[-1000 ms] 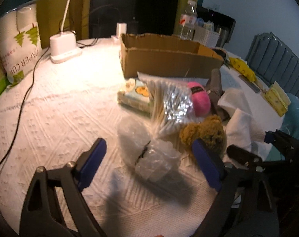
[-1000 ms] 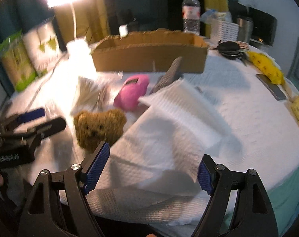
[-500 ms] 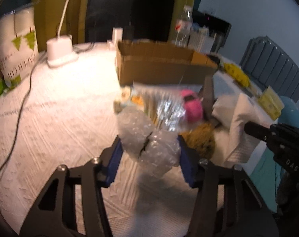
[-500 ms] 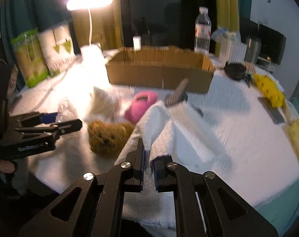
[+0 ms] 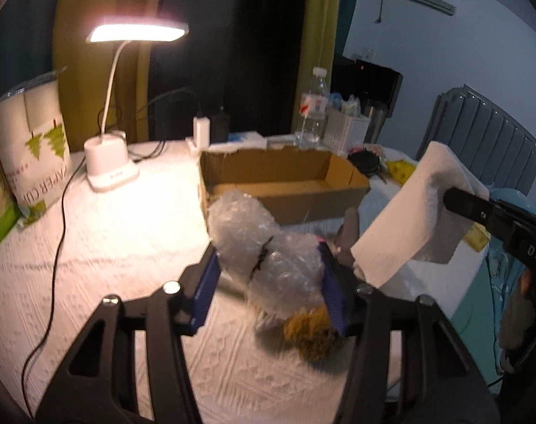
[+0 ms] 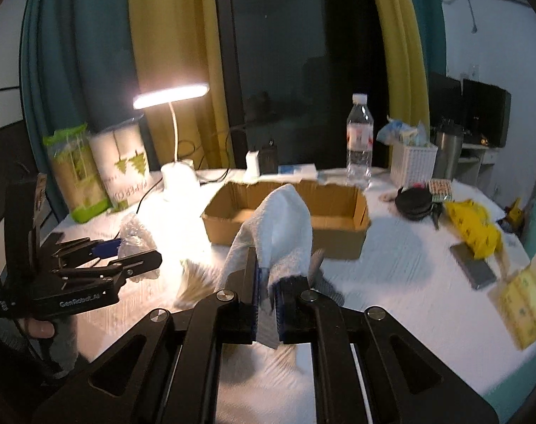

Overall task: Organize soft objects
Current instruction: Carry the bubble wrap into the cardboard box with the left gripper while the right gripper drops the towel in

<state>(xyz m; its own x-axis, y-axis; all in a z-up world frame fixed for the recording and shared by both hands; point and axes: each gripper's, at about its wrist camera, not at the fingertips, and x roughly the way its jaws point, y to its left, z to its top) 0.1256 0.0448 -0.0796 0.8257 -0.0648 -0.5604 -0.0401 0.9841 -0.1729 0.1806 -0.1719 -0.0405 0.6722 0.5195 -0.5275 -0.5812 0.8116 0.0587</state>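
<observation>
My left gripper (image 5: 268,279) is shut on a crumpled wad of clear bubble wrap (image 5: 264,243), held up above the white tablecloth. Just below it lies a brown teddy bear (image 5: 310,332), partly hidden. My right gripper (image 6: 266,293) is shut on a white towel (image 6: 282,219), which drapes over its fingers in the air. In the left wrist view the same towel (image 5: 406,226) hangs at the right from the other gripper. An open cardboard box (image 5: 285,180) stands behind both, with nothing showing inside it. A bag of cotton swabs (image 6: 193,279) lies on the cloth.
A lit desk lamp (image 5: 109,169) with its cable stands at the back left beside paper cup packs (image 5: 34,148). A water bottle (image 6: 359,145), a white basket (image 6: 413,162), a yellow bag (image 6: 476,229), a phone (image 6: 475,268) and tissue packs (image 6: 522,304) sit at the right.
Both grippers closed and rose: the left one took the bubble wrap off the table, the right one pinched the towel and lifted it. The box interior now shows.
</observation>
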